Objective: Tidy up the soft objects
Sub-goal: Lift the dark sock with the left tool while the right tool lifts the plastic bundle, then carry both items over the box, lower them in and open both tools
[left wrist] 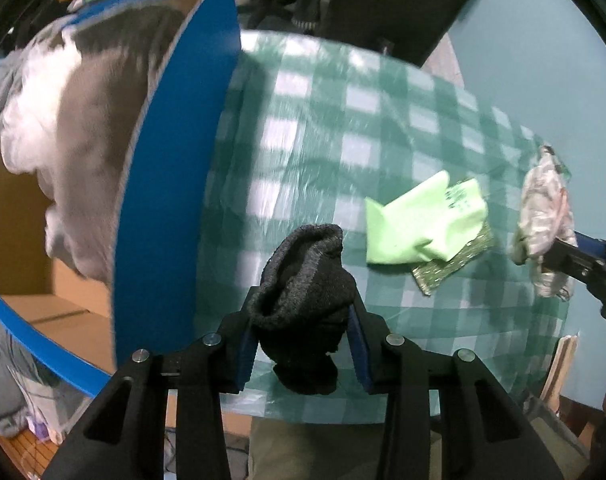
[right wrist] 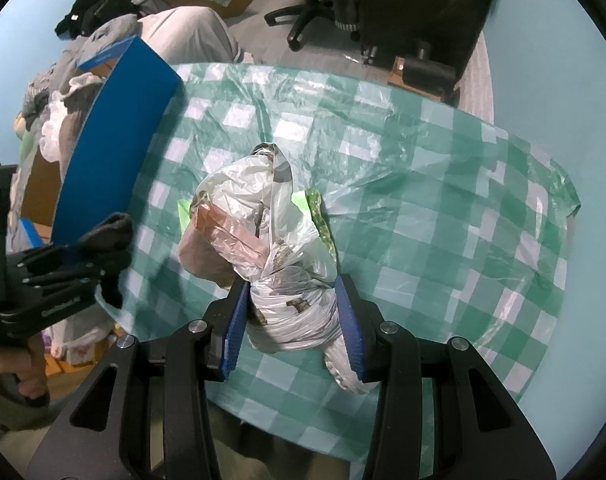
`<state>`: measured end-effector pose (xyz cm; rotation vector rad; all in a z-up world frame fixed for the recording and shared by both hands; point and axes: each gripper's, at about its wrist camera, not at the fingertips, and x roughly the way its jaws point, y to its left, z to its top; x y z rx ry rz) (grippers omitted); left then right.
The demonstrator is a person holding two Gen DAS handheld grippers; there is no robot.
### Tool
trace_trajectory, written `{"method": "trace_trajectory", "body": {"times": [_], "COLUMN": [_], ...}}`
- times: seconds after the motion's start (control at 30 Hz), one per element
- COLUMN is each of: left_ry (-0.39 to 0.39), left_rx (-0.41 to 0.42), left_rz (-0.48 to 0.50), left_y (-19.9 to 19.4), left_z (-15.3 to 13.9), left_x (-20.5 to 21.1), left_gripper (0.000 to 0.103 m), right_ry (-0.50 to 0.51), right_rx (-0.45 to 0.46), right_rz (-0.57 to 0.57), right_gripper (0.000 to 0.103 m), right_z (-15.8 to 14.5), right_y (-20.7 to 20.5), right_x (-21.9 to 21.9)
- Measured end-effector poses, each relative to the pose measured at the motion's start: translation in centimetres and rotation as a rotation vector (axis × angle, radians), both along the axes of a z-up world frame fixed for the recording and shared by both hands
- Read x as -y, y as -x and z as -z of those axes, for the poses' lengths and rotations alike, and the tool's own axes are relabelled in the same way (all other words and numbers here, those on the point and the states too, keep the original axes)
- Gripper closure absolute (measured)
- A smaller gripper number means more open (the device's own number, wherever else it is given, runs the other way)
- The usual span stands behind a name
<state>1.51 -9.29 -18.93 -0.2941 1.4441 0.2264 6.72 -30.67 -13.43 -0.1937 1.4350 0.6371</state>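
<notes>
My left gripper (left wrist: 303, 312) is shut on a dark grey sock (left wrist: 303, 280) and holds it above the green checked tablecloth (left wrist: 343, 120), beside a blue-rimmed cardboard box (left wrist: 175, 184) on the left. My right gripper (right wrist: 293, 304) is shut on a crumpled plastic bag (right wrist: 263, 240) above the table. That bag also shows at the right edge of the left wrist view (left wrist: 543, 216). A light green cloth (left wrist: 419, 220) lies on a green scouring pad (left wrist: 451, 268) on the table; the bag hides most of both in the right wrist view.
The box holds a grey and white soft item (left wrist: 63, 132). Clothes (right wrist: 99, 12) are piled on the floor behind it. An office chair (right wrist: 303, 12) and dark furniture (right wrist: 423, 12) stand beyond the table. The table's near edge (right wrist: 303, 428) is just ahead of my grippers.
</notes>
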Motion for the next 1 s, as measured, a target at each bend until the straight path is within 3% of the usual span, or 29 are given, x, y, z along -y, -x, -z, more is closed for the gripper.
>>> {"method": "trace_trajectory", "body": {"times": [0.43, 1.0], "left_ry": [-0.035, -0.053], "left_rx": [0.073, 0.116], "left_rz": [0.061, 0.000], "left_y": [0.2, 2.1], "left_z": [-4.7, -7.6], "left_x": [-0.2, -5.0], "left_gripper": [0.063, 0.063], "right_ry": [-0.053, -0.100], "right_rx": [0.036, 0.068], "right_rz": [0.016, -0.017], "right_gripper": [0.061, 0.061], "right_z": [-3.2, -6.0], "right_y": [-0.3, 0.2], "right_x": [-2.2, -7.0]}}
